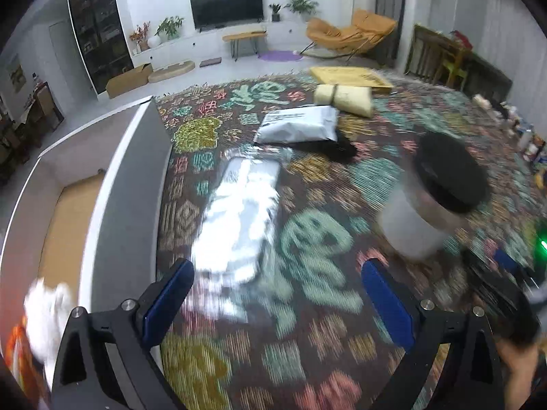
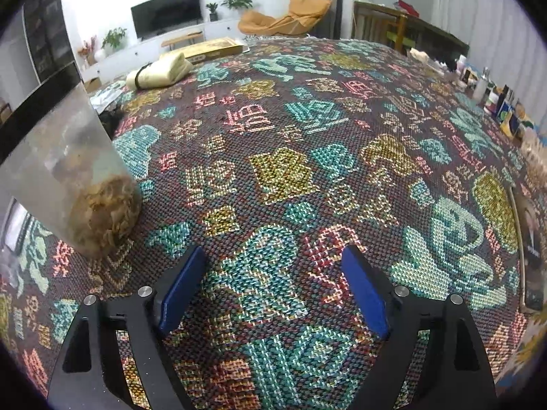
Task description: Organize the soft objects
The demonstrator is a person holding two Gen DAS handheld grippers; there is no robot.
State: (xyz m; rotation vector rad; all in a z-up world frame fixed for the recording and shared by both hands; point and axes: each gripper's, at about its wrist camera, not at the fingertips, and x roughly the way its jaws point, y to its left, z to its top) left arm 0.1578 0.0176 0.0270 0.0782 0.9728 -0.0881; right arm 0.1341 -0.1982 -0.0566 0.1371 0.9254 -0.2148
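My left gripper (image 1: 277, 283) is open and empty above the patterned cloth, just in front of a shiny silver soft package (image 1: 239, 218). A grey mailer bag (image 1: 297, 124) and a rolled cream bundle (image 1: 343, 99) lie farther back. A white soft item (image 1: 48, 311) lies inside the grey bin (image 1: 116, 205) on the left. My right gripper (image 2: 273, 283) is open and empty over bare cloth. The cream bundle also shows in the right wrist view (image 2: 159, 71). The left wrist view is blurred.
A clear jar with a black lid (image 1: 434, 198) stands on the cloth; it also shows at the left of the right wrist view (image 2: 71, 177). A flat cardboard box (image 1: 348, 75) lies at the far edge. Bottles and small items (image 2: 495, 102) line the right side.
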